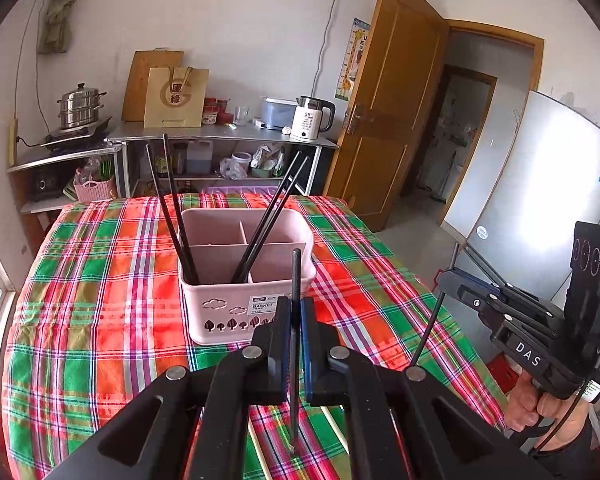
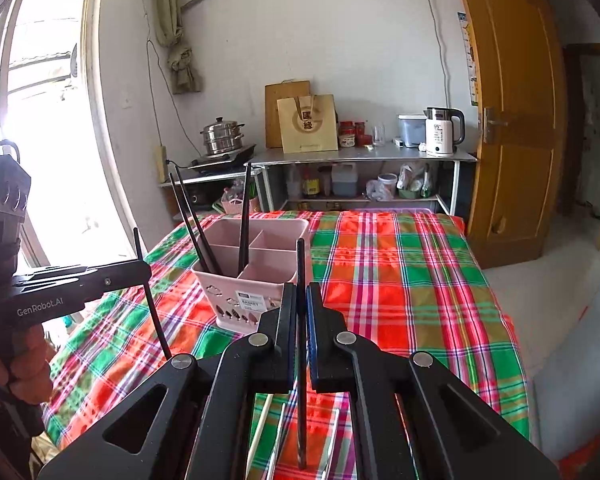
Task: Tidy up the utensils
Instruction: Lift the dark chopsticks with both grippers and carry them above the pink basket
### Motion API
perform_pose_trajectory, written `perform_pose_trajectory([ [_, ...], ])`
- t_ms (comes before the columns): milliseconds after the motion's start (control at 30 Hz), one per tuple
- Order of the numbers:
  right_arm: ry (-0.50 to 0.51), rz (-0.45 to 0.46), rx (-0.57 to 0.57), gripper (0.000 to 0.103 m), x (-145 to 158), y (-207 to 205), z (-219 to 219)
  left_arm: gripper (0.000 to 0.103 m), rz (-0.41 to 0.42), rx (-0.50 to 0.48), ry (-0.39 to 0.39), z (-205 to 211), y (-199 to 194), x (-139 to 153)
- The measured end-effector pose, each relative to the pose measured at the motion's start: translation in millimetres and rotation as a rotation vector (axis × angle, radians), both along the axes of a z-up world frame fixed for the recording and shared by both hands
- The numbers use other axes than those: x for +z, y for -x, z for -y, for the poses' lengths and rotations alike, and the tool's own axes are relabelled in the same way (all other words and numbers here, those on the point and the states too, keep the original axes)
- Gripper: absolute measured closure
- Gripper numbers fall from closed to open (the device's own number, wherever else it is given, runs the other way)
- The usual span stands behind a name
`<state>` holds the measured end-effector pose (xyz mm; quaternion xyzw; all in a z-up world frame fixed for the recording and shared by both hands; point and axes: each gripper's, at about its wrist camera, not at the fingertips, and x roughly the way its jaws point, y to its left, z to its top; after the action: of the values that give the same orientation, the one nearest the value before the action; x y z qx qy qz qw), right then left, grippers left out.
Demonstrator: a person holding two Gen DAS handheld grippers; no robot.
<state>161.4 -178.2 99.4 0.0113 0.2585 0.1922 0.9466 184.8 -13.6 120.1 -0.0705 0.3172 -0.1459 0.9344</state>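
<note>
A pink divided basket (image 1: pixel 220 312) stands mid-table on the plaid cloth. Two black chopsticks (image 1: pixel 172 208) lean in its left compartment and two more (image 1: pixel 276 208) in the middle one. My left gripper (image 1: pixel 296 300) is shut on one black chopstick (image 1: pixel 296 268), held upright just in front of the basket. In the right wrist view, my right gripper (image 2: pixel 302 292) is shut on another black chopstick (image 2: pixel 300 260), near the basket (image 2: pixel 224 300). Each gripper shows in the other's view: the right gripper (image 1: pixel 446 280) and the left gripper (image 2: pixel 142 266), each with its stick.
Pale and metal utensils (image 2: pixel 332 436) lie on the cloth (image 2: pixel 420 280) under the grippers. Behind the table a steel counter (image 1: pixel 220 132) carries a kettle (image 1: pixel 310 120), a paper bag and a steamer pot. A wooden door (image 1: pixel 388 112) and a fridge (image 1: pixel 540 184) stand right; a window (image 2: pixel 48 120) is left.
</note>
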Motion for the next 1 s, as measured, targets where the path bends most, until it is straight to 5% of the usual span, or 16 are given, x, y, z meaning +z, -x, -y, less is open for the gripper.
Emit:
perform_pose_trajectory([
  [667,0.069,-0.002,0.017,0.098,11.4,43.1,7.0,0.099,-0.002,-0.053,-0.069,-2.6,49.3,7.0],
  [1000,0.041,0.043,0.026,0.099,26.0,35.6,-0.8,0.099,-0.009,-0.047,-0.050,-11.4,40.6,14.5],
])
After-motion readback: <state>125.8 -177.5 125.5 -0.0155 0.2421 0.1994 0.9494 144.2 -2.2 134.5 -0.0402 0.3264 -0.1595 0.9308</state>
